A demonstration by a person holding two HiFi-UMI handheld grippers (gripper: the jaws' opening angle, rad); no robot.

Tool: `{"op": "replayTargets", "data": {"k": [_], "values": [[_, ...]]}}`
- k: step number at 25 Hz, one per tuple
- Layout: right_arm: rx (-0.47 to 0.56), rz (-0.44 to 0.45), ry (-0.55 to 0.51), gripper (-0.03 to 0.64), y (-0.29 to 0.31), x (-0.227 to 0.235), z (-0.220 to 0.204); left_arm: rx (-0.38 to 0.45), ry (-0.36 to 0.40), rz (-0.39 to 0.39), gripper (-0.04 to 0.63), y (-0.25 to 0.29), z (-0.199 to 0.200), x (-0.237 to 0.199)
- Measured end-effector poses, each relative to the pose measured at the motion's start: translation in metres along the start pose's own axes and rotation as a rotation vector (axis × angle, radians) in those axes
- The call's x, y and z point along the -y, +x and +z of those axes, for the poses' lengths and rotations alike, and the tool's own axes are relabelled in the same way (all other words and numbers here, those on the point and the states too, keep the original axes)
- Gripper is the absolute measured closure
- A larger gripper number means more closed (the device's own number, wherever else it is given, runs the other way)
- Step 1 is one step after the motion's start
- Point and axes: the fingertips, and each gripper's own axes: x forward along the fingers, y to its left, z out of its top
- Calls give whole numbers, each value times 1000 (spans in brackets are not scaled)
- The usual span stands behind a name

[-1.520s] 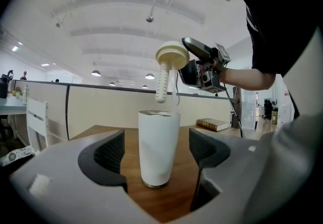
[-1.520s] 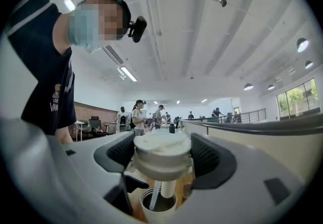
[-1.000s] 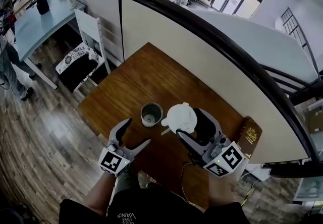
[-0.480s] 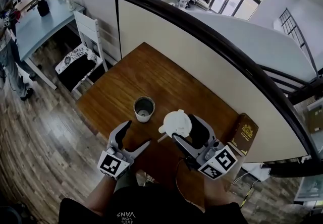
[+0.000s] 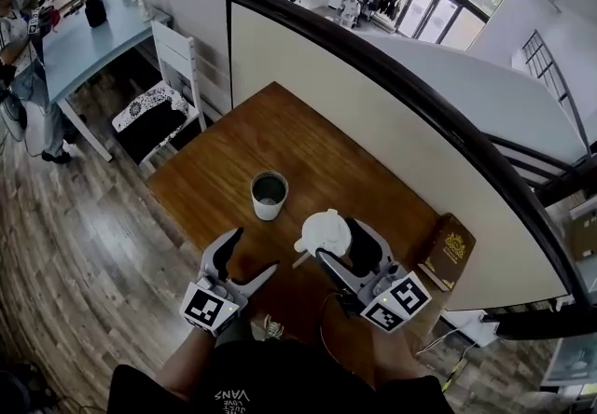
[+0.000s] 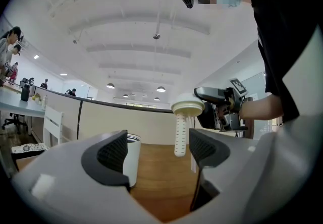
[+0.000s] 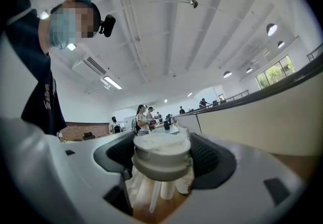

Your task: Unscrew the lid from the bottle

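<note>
The lid (image 5: 325,232) is already off the bottle (image 5: 269,195). It is clamped at its rim between the two jaws of the right gripper (image 5: 340,242). It hangs in the air above the table (image 5: 308,137), and its long white stem (image 6: 180,137) points straight down (the stem touches nothing, as far as the left gripper view shows). The bottle stands upright and open on the table, apart from the lid, to the left of it and farther from the person. The left gripper (image 5: 252,252) has its jaws wide apart with nothing between them, and the bottle lies just ahead of its left jaw. I judge that the unscrewing is done and the lid only has to be put down. Bare table lies directly under the lid, so the right gripper must go down. Because the stem is vertical, the lid probably needs to be tilted before it can rest.
</note>
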Motion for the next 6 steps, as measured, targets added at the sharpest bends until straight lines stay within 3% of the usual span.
{"op": "replayTargets", "data": {"k": [6], "values": [[6,-3,5,295,-12,-6,-2,8,0,15,219,-10,1,8]]}}
